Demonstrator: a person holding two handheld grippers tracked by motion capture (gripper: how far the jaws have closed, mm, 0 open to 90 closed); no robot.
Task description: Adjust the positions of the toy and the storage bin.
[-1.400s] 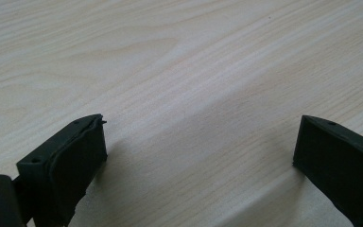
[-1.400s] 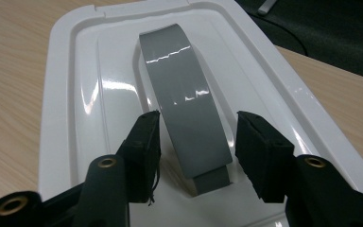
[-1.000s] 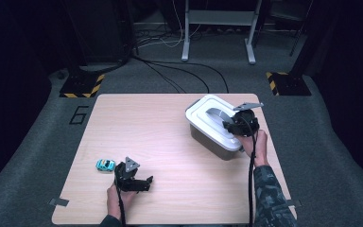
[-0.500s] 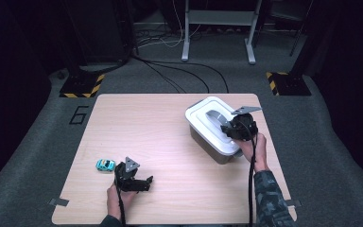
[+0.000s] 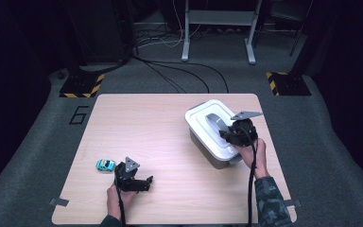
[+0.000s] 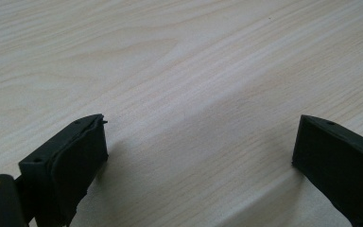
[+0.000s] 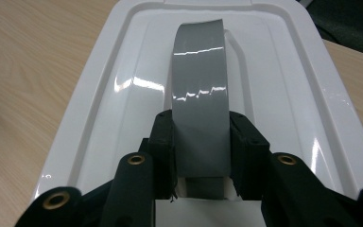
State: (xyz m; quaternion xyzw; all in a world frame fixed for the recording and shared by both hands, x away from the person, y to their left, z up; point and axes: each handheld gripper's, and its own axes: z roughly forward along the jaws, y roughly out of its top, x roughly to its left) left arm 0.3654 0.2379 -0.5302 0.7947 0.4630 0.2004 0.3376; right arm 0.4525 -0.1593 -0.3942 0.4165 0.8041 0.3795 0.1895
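A white lidded box (image 5: 208, 124) stands on the right half of the wooden table (image 5: 156, 127). Its lid (image 7: 283, 85) carries a grey arched handle (image 7: 201, 94) along the middle. My right gripper (image 7: 201, 142) is shut on that grey handle (image 5: 215, 121), one jaw on each side of it, at the near end of the lid. My left gripper (image 5: 144, 182) rests open low over the table near the front left; bare wood (image 6: 194, 94) lies between its jaws. A small turquoise toy car (image 5: 105, 164) sits just left of it, apart from it.
The table's front edge (image 5: 170, 221) lies just behind the left gripper. Grey carpet (image 5: 33, 156) surrounds the table. Black cables (image 5: 170, 71), metal stand legs (image 5: 217, 47) and hazard-striped bases (image 5: 80, 87) stand on the floor beyond the far edge.
The right gripper has shifted slightly toward the near end of the lid while holding the handle. The left gripper and toy car have stayed put.
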